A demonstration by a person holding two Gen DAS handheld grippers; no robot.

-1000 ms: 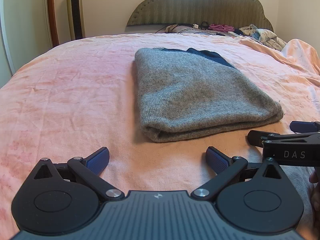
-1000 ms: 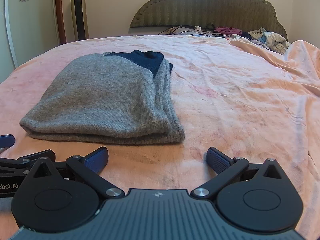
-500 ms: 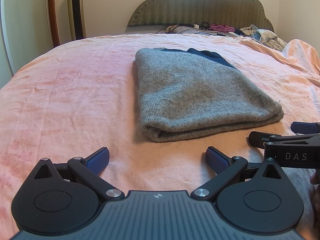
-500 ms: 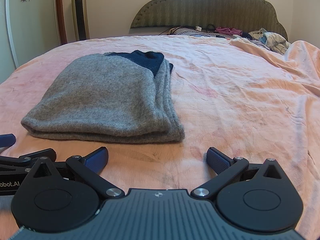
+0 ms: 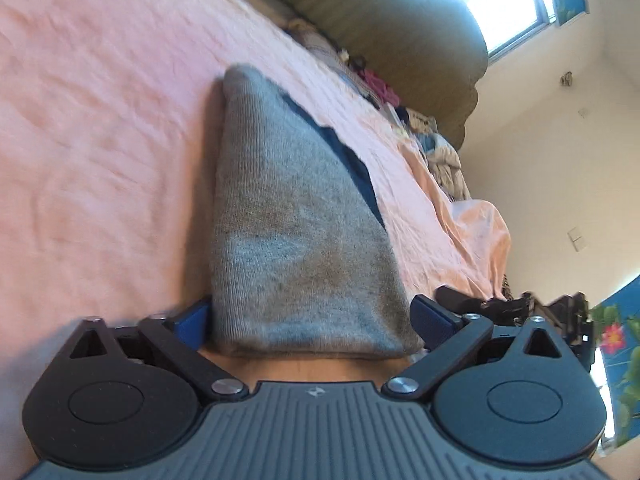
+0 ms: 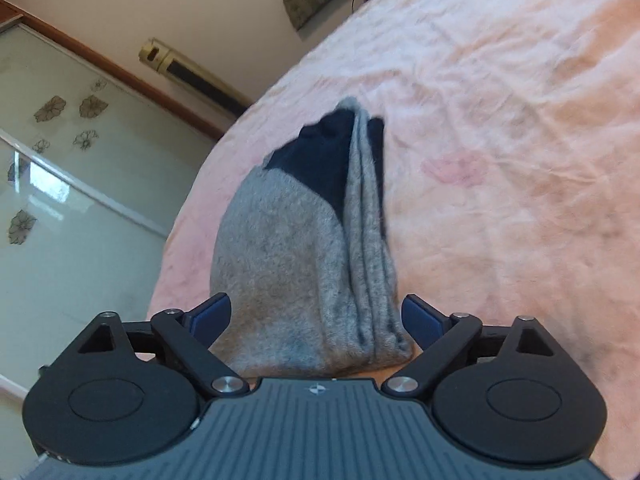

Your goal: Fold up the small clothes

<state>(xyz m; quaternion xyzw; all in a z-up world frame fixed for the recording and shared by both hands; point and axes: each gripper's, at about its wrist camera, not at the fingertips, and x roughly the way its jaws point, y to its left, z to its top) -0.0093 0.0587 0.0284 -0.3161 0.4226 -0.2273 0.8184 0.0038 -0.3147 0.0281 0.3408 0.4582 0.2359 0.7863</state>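
Pink bedsheet [image 5: 100,140] covers the whole bed, and the folded grey sweater [image 5: 296,240] lies on it, its near edge sitting between the spread fingers of both tools. The left gripper [image 5: 310,320] and the right gripper [image 6: 316,318] are both released, each tilted and straddling one end of that edge. If either clamps only the top layer, I'd expect the stacked folds to slide apart; pinching the sheet underneath would drag it along.
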